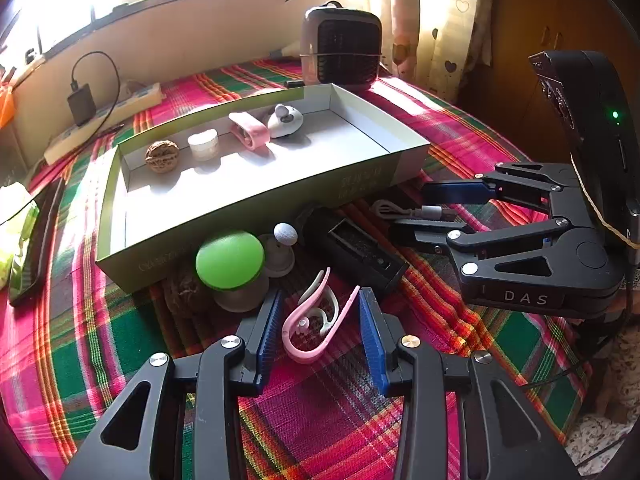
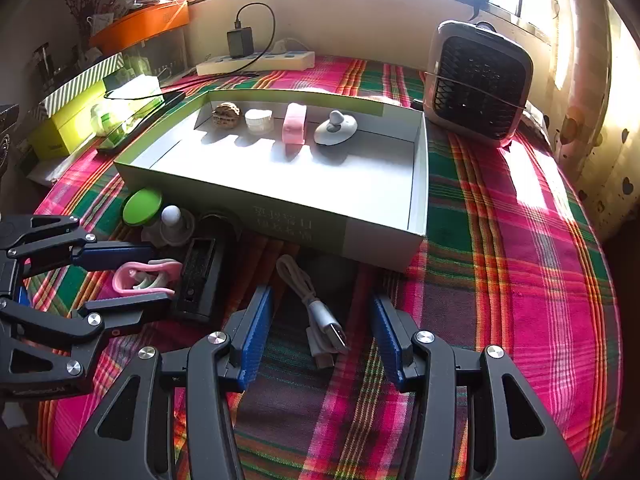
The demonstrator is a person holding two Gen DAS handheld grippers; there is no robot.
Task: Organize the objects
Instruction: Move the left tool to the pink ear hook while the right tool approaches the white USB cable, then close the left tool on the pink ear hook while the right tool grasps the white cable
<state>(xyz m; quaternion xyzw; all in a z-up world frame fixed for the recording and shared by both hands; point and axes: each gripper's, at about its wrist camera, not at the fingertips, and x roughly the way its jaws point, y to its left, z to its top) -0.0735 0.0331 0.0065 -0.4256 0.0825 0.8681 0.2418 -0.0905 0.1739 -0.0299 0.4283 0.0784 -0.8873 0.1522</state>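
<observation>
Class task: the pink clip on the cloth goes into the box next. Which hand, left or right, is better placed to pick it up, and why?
Left. The left gripper already has the pink clip between its open jaws, near the box. The right gripper straddles the white cable instead.

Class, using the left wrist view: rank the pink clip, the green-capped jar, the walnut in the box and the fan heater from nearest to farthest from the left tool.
1. Pink clip: between the left tool's fingers.
2. Green-capped jar: left of it, outside the box's front wall.
3. Walnut: inside the box, far-left end.
4. Fan heater: beyond the box.
</observation>
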